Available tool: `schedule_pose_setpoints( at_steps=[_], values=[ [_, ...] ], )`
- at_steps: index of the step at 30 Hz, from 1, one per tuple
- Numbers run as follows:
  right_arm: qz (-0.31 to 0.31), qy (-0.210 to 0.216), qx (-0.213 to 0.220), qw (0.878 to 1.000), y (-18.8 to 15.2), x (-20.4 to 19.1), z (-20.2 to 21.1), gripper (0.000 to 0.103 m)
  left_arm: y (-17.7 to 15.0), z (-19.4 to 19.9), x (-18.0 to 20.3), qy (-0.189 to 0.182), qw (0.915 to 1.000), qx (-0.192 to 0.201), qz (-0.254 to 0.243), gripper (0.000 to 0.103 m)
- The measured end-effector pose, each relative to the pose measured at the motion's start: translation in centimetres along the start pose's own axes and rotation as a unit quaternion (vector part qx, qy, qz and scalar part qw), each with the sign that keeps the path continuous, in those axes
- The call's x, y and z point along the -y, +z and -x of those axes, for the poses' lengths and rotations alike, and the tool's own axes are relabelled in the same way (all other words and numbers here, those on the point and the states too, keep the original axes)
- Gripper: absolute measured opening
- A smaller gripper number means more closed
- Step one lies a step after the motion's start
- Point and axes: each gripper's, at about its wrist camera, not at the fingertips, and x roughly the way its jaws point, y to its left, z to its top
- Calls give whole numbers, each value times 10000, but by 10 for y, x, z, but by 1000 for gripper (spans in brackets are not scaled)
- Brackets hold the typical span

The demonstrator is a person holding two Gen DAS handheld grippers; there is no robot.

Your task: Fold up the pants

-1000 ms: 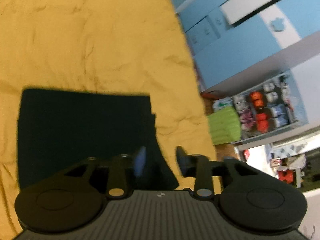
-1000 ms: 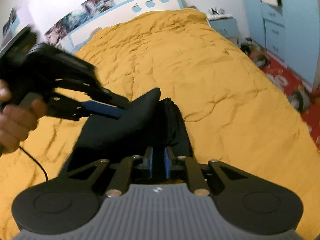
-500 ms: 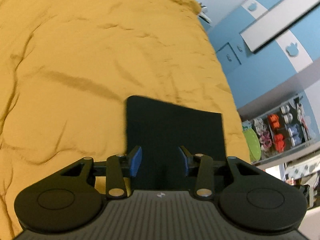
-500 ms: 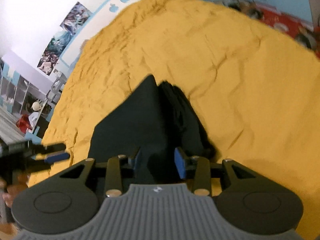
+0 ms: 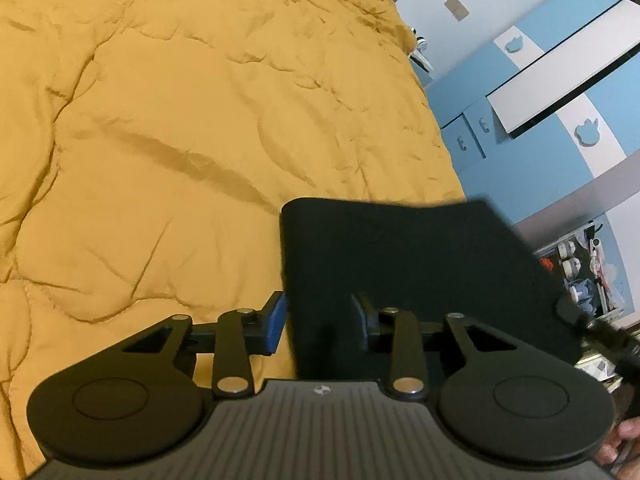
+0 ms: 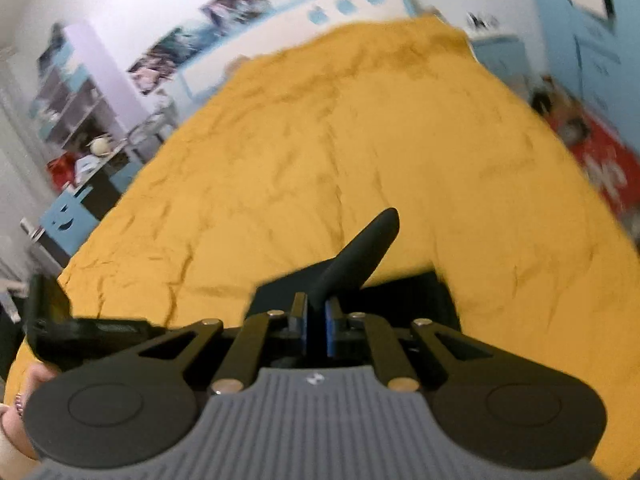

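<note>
While clamped on pants [image 6: 360, 248], right tool [image 6: 316, 320] level

The left tongs [image 5: 318, 322] gape around the black pants' [image 5: 404, 256] edge above the yellow bedspread [image 5: 180, 120].

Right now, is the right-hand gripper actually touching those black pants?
Touching. In the right wrist view, the right gripper has its blue pads closed on a ridge of the black pants, with no gap showing on either side.
</note>
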Motion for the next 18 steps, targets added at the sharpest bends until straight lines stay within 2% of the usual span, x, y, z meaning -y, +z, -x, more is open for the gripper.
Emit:
schedule_pose_setpoints(
  at_steps=[3,6,8,11,16,18],
  values=[
    [115,-242,-142,9995,4,9,2,3,-3,-5,-2,10,10000,-39,-25,36],
    [-261,-718,-691,9947,-15,51,-26,3,-6,-11,-4,74,9999,-95,10,35],
    [-400,-1008,-855,9904,-32,75,-44,3,-8,-15,-5,69,9999,-102,2,35],
    [-599,-927,-807,9906,-44,89,-52,3,-7,-21,-4,76,9999,-58,-43,35],
    [-548,-993,-925,9892,-60,100,-68,4,-3,-39,-5,214,9998,-21,25,35],
    [-627,-1038,-965,9879,-64,107,-68,12,0,-41,-7,295,9995,-39,64,35]
  ],
)
